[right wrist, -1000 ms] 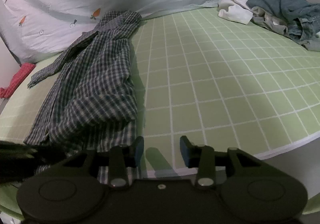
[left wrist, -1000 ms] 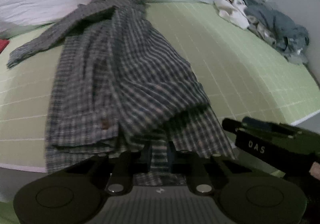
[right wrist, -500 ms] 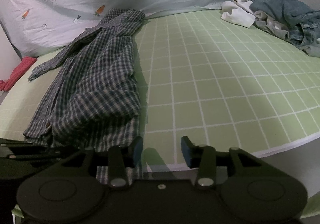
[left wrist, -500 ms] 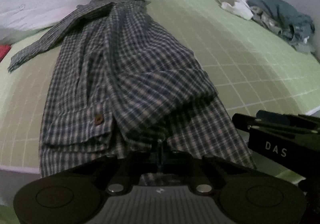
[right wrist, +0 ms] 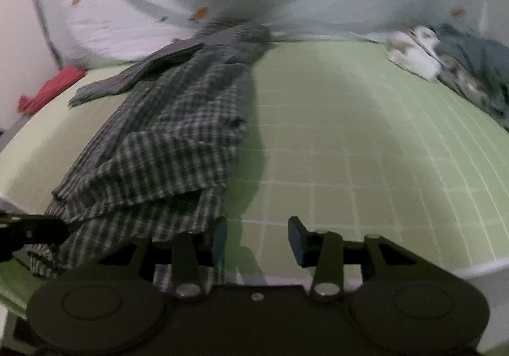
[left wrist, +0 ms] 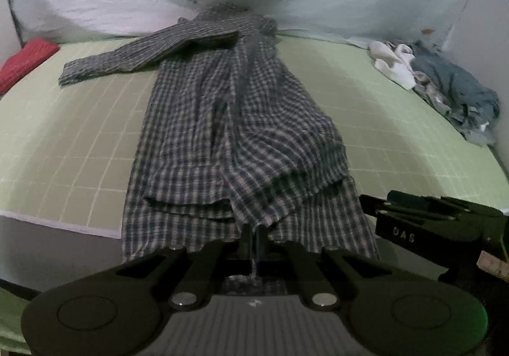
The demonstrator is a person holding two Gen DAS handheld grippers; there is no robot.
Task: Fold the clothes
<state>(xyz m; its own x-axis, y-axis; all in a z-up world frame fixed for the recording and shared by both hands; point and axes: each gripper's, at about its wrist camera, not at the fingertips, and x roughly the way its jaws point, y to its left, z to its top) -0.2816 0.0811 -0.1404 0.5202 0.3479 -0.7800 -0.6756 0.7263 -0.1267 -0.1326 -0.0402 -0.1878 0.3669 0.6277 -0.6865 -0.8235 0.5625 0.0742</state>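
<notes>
Dim, soft light, both views bulged with black corners, the right wrist view smeared by blur

Left gripper (left wrist: 254, 236) now clamped, seemingly on shirt hem (left wrist: 254, 222).

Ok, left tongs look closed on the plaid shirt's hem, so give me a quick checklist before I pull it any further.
1. Left tongs shut on the hem of the dark plaid button-up shirt: ok.
2. Right tongs holding the hem too: not ok, they are open and empty, beside the shirt's edge.
3. Shirt lying flat: not ok, one half is folded over and bunched.
4. Sleeve tucked in: not ok, it sprawls out to the side.
5. Green grid-patterned sheet free next to the shirt: ok.
6. Pile of white and blue clothes away from the shirt: ok, far corner.
</notes>
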